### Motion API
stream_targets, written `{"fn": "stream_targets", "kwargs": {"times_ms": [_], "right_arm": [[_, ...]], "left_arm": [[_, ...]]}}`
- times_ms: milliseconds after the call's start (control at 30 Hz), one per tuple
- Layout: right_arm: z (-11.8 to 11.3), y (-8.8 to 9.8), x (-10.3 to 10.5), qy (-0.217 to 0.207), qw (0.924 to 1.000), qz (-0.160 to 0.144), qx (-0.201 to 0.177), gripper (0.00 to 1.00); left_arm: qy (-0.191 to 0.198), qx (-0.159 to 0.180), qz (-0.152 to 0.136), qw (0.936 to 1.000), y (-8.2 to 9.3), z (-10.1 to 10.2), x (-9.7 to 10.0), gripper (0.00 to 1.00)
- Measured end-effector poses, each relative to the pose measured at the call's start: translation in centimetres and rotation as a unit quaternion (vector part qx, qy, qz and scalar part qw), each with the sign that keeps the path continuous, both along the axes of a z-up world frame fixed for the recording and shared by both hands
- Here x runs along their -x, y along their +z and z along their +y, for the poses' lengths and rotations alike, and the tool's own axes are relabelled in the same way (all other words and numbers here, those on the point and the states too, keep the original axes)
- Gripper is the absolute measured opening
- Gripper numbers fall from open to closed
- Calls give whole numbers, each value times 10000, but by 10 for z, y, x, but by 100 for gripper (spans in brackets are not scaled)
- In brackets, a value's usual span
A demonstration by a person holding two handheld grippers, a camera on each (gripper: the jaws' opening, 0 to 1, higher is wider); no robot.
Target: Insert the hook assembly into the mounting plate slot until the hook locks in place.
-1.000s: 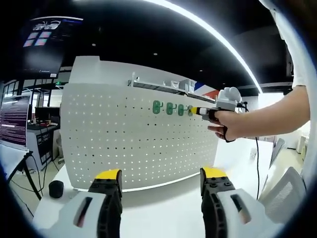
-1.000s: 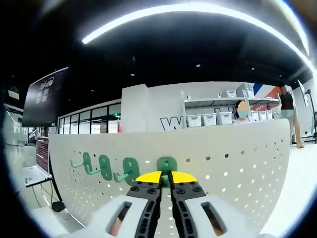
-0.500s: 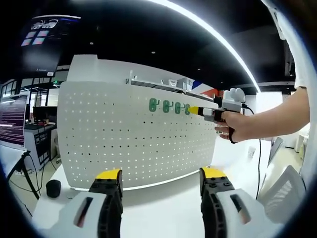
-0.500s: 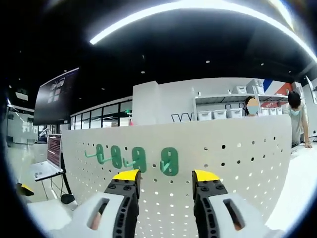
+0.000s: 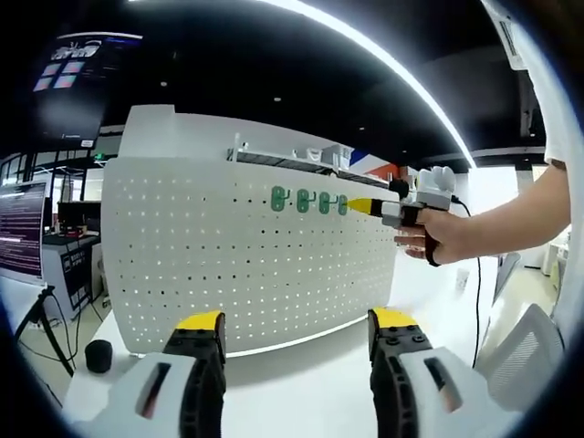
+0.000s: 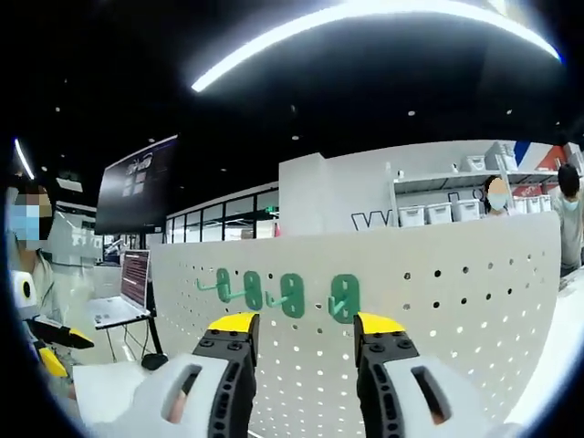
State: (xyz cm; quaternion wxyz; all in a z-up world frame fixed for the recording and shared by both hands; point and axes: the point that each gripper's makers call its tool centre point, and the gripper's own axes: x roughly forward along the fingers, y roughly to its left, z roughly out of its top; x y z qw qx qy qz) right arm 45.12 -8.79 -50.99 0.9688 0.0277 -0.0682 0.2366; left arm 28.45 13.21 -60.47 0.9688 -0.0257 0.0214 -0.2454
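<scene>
And the right tongs (image 6: 300,321) have let go! A second ago their yellow tips were pressed together on the last green hook; now the jaws stand spread and have drawn back from the board, nothing between them. The fourth hook (image 6: 344,297) hangs on its own, flat against the pegboard (image 6: 456,301), at the right end of a row with three other hooks (image 6: 258,290) near the board's top edge. It stays put with no grip on it, which suggests it has locked into its slot, though the catch itself is too small to see.

From the left gripper view, the right tongs (image 5: 363,206) sit just off the end of the row of hooks (image 5: 308,201), near the board's upper right corner, held in the person's hand (image 5: 429,239). The left tongs (image 5: 294,321) hover spread wide and empty over the white table (image 5: 301,379), below the board's bottom edge, idle.

All four hooks remain in sight. Judged from here, the insertion looks done.
</scene>
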Motion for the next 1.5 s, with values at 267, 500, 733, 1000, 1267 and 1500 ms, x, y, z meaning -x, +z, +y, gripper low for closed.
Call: {"fn": "stream_targets", "kwargs": {"times_ms": [267, 500, 733, 1000, 1267, 1500], "right_arm": [[1, 0, 18, 244, 9997, 5, 31, 40], [3, -6, 39, 467, 9989, 29, 97, 41], [-3, -15, 58, 523, 9985, 92, 102, 42], [-11, -28, 82, 608, 9980, 158, 94, 43], [-24, -45, 107, 640, 9973, 325, 123, 44], [-30, -56, 128, 657, 9969, 435, 68, 46]], "left_arm": [[-44, 1, -67, 10000, 5, -2, -1, 65], [-108, -7, -152, 9998, 9, -3, -3, 67], [-158, -57, -190, 9997, 12, -3, -4, 67], [-203, -148, -197, 9995, 11, -3, -7, 68], [-175, -174, -186, 9995, 9, 0, -5, 69], [-226, -210, -242, 9992, 9, -2, 0, 70]]}}
